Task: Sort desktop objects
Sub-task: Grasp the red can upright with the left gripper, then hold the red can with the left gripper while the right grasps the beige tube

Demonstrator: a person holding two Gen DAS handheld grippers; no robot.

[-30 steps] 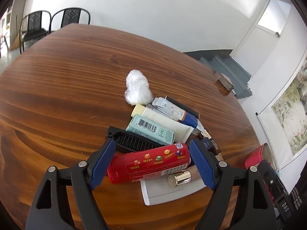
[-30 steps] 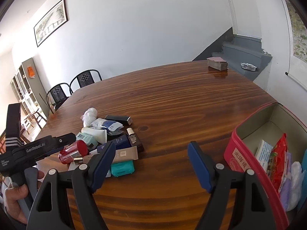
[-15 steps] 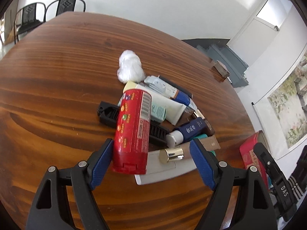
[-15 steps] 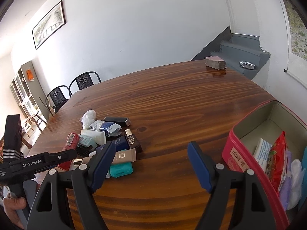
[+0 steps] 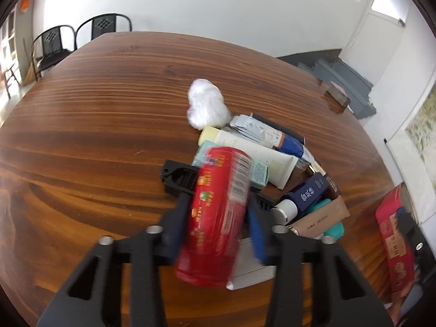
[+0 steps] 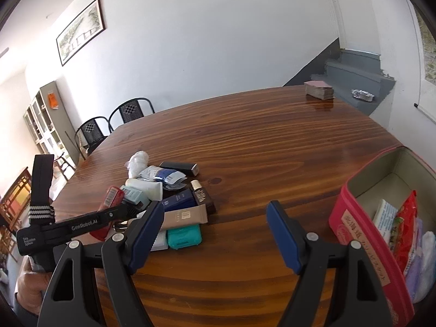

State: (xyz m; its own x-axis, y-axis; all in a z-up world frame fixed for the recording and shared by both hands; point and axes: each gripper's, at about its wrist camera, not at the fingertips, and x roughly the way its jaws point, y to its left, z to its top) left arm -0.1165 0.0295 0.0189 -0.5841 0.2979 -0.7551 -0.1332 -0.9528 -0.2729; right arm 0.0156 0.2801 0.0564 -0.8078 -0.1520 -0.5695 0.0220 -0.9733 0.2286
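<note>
Clearly, the left gripper (image 5: pixel 218 218) had just been closing, and its blue pads now pressed both sides of the red canister (image 5: pixel 218 215), which stood lengthwise between them at the lower centre of the left wrist view, blurred, its barcode facing right. Behind it, on the wooden table (image 5: pixel 109 125), lay the heap of toiletries: a black comb (image 5: pixel 179 179) just past the canister, a white tube (image 5: pixel 250 152), a pale green tube (image 5: pixel 259 173), a navy bottle (image 5: pixel 305 194), a beige tube (image 5: pixel 321 218) and, farthest up, a white plastic wad (image 5: pixel 205 105). In the right wrist view the right gripper (image 6: pixel 215 234) hung with its fingers wide apart over bare wood, holding nothing. A teal case (image 6: pixel 184 235) lay just left of its left pad. The red box (image 6: pixel 365 242), lid off, with packets inside, sat at the right edge of that frame.
</note>
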